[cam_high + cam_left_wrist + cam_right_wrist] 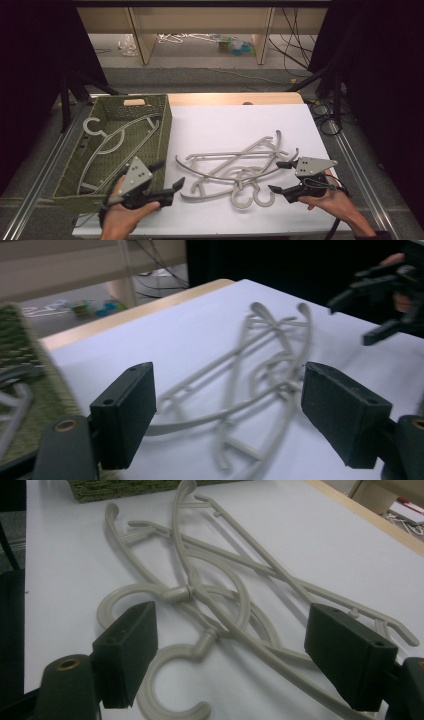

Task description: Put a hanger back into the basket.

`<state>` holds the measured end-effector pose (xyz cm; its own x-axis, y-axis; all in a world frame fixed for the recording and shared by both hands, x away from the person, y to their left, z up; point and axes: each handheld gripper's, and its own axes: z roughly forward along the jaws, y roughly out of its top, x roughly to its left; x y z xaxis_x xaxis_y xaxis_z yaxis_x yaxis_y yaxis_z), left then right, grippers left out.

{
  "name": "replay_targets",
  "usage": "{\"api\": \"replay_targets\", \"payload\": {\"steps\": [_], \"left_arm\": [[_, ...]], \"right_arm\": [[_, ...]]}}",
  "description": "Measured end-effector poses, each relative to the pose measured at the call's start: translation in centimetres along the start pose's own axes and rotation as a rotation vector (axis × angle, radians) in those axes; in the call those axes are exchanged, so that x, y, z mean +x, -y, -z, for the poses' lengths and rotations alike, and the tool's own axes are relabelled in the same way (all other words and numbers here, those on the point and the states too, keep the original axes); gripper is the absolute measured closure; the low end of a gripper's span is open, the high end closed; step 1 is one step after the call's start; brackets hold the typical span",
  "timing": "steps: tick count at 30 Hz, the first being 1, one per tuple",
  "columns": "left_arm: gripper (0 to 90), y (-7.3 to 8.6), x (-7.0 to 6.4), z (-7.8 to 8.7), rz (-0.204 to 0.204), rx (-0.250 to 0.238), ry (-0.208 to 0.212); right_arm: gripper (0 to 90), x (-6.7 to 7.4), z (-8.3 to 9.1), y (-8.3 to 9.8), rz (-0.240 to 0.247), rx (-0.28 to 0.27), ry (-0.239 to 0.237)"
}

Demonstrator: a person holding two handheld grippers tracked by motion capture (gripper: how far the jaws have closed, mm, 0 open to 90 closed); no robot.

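Two hand-held grippers flank a tangle of grey hangers (235, 167) on the white table (220, 122). A green woven basket (162, 125) at the left already holds one hanger (112, 140). The left gripper (170, 176) hangs beside the basket's near right corner, its tongs wide apart and empty, aimed at the tangle. The right gripper (281, 176) sits at the pile's right edge, tongs also apart and gripping nothing, with the hooks (165, 680) lying just ahead of them in the right gripper view.

The likely trouble, judged from how the hangers lie: they are interlocked, arms threaded through one another and hooks overlapping, so lifting one could drag the rest across the table or off its near edge. A pinch on a thin, rounded arm could also slip, and a hanger carried level might catch on the basket's rim.

How many hangers make up the tangle is hard to say; two hooks are plain, and a third may hide beneath. The left gripper view is blurred, so the crossings there cannot be read. The basket's near wall hides the lower part of the stowed hanger
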<state>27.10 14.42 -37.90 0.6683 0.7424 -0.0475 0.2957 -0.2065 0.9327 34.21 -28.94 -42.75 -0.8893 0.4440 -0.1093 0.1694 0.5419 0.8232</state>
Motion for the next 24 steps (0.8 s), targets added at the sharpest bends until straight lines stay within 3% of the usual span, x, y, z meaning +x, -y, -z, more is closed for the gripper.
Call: {"api": "replay_targets", "payload": {"steps": [5, 8, 12, 16, 18, 24], "left_arm": [[20.5, 1.9, -2.4, -2.0, -0.013, -0.004, 0.059], [19.8, 2.9, -3.0, -2.6, -0.039, -0.006, 0.056], [19.7, 4.6, -3.0, -2.9, -0.007, 0.008, 0.069], [19.6, 5.3, -2.4, -3.1, -0.047, 0.003, 0.055], [19.4, 5.6, -2.3, -3.1, -0.028, 0.006, 0.052], [19.3, 6.1, -2.3, -3.1, -0.035, 0.014, 0.055]], "right_arm": [[21.8, 0.1, -0.1, 0.0, 0.003, 0.001, 0.001], [21.6, 0.2, 0.0, 0.0, 0.01, 0.013, 0.002], [21.5, 0.2, -0.2, 0.0, 0.021, 0.02, 0.006], [21.2, 0.1, -0.4, 0.1, 0.029, 0.027, 0.007], [20.9, -0.1, -0.7, 0.3, 0.028, 0.029, 0.009], [22.1, -0.5, -2.3, 0.4, 0.094, 0.125, 0.051]]}}
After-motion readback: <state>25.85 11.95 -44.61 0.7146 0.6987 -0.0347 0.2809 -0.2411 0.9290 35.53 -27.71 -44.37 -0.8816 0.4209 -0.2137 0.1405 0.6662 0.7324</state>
